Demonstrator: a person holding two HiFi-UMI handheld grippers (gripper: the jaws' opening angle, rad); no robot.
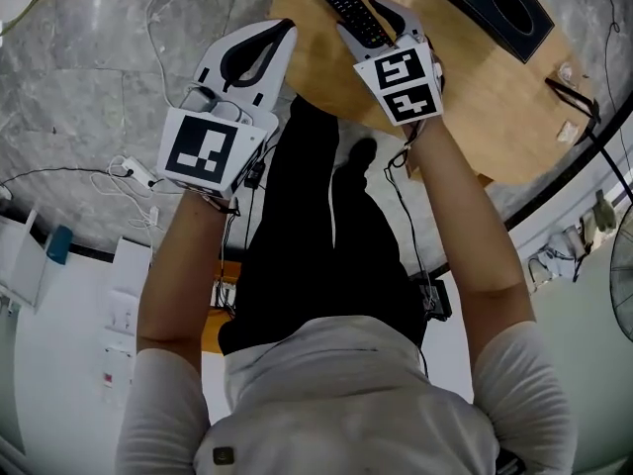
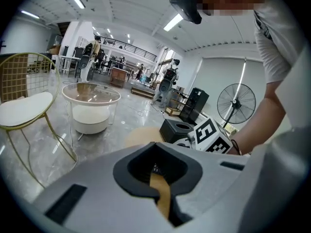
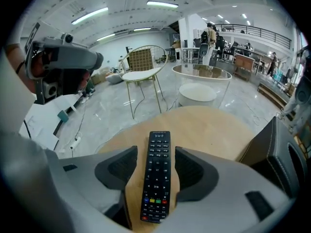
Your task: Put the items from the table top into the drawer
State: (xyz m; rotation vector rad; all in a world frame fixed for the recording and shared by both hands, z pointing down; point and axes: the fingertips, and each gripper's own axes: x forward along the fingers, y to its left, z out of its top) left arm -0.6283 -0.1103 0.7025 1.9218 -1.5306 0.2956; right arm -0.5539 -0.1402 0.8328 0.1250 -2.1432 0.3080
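Hovering near edge of round light wooden table (image 1: 495, 97): white left gripper (image 1: 280, 30), jaws pressed together, nothing between. Straddling slim black plastic remote control (image 3: 156, 178) lying on tabletop: white right gripper (image 3: 155, 154), jaws wide, pads clear of remote.

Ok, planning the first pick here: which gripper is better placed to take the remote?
Right. The right gripper straddles the remote, jaws open on either side; the left gripper sits aside, jaws together.

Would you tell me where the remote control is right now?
The remote control lies top centre in the head view on the round wooden table, between the open fingers of the right gripper, left of the black box.
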